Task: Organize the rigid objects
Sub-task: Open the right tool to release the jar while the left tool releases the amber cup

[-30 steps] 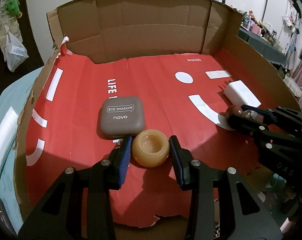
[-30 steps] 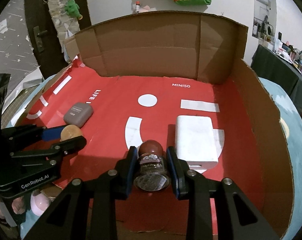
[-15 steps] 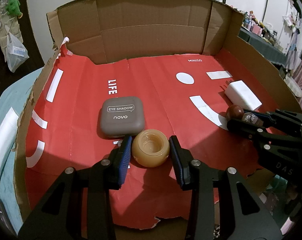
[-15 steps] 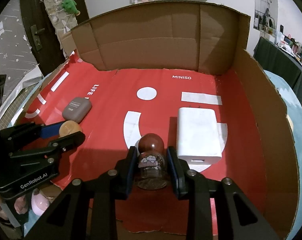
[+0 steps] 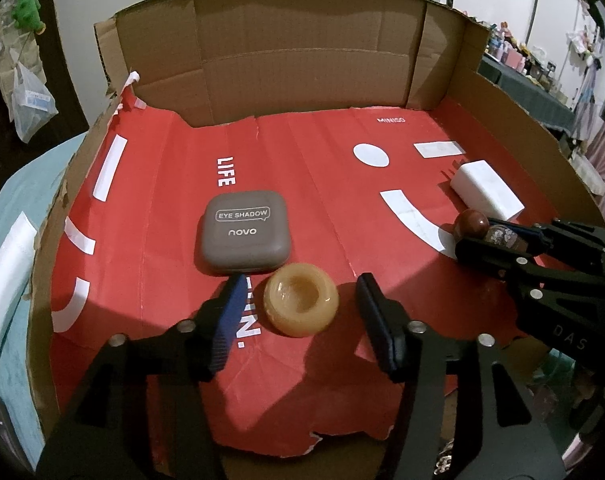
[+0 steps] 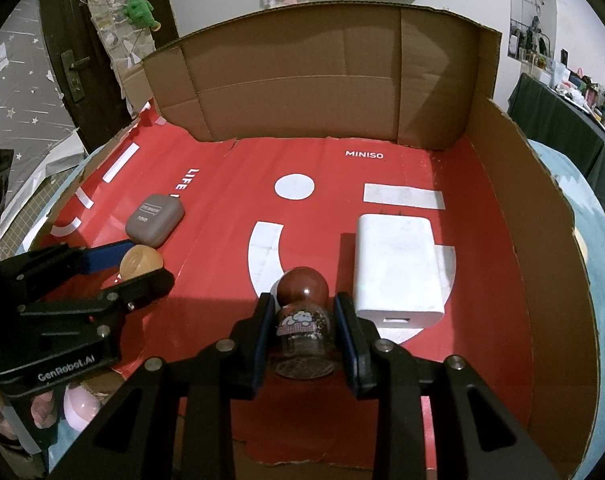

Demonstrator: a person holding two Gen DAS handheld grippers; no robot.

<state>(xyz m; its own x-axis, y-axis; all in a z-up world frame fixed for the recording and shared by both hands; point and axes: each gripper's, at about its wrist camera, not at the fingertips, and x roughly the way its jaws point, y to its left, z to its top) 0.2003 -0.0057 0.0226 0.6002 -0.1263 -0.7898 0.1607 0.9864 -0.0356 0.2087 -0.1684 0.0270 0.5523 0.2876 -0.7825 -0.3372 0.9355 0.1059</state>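
A tan round cup (image 5: 301,305) rests on the red paper floor of the cardboard box (image 5: 302,60), just in front of a grey eye shadow case (image 5: 244,237). My left gripper (image 5: 300,312) is open, its jaws on either side of the cup with gaps. My right gripper (image 6: 302,320) is shut on a small glass bottle with a brown round cap (image 6: 302,312), beside a white charger block (image 6: 398,268). The bottle also shows in the left wrist view (image 5: 486,230).
Cardboard walls (image 6: 322,80) enclose the back and both sides. The red MINISO paper (image 6: 230,200) has a torn front edge. The white block (image 5: 486,190) lies at the right, by the right wall. Teal cloth (image 5: 10,208) lies outside the box.
My left gripper's jaws have spread apart and let go of the tan cup, which now rests on the paper. The right gripper tilted the bottle downward toward the floor.
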